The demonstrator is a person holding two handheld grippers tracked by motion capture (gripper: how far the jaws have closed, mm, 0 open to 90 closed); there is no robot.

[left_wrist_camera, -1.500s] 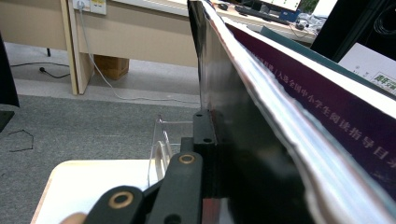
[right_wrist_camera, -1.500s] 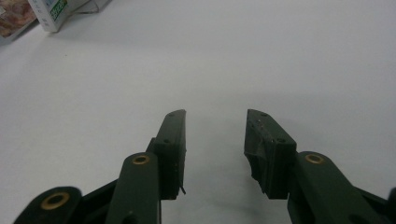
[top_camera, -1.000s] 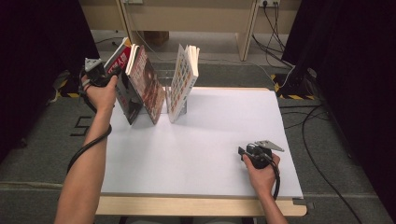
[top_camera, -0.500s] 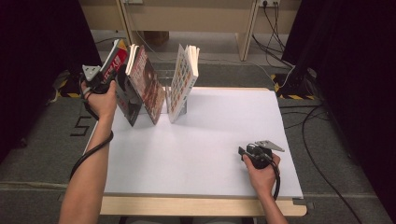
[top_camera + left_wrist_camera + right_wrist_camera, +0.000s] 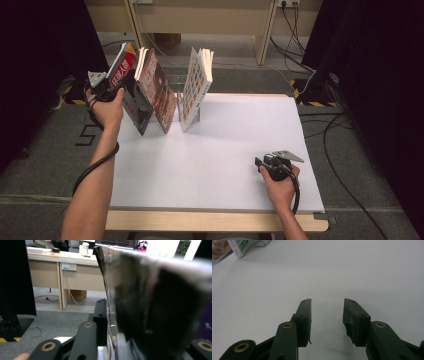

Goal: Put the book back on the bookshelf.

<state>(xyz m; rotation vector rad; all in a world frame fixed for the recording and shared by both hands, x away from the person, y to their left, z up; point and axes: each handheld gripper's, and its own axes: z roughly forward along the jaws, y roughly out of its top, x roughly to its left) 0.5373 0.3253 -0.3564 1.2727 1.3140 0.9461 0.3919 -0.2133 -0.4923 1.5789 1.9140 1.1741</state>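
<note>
Red-spined book clamped in L gripper at table's far-left, leaning w/ other books. Step: shelving/pulling it. Next: steady tilt, hold grip. R gripper jaws apart, idle on table.

Red-spined book, dark brown patterned book, white table — black-jawed hand-held gripper.
</note>
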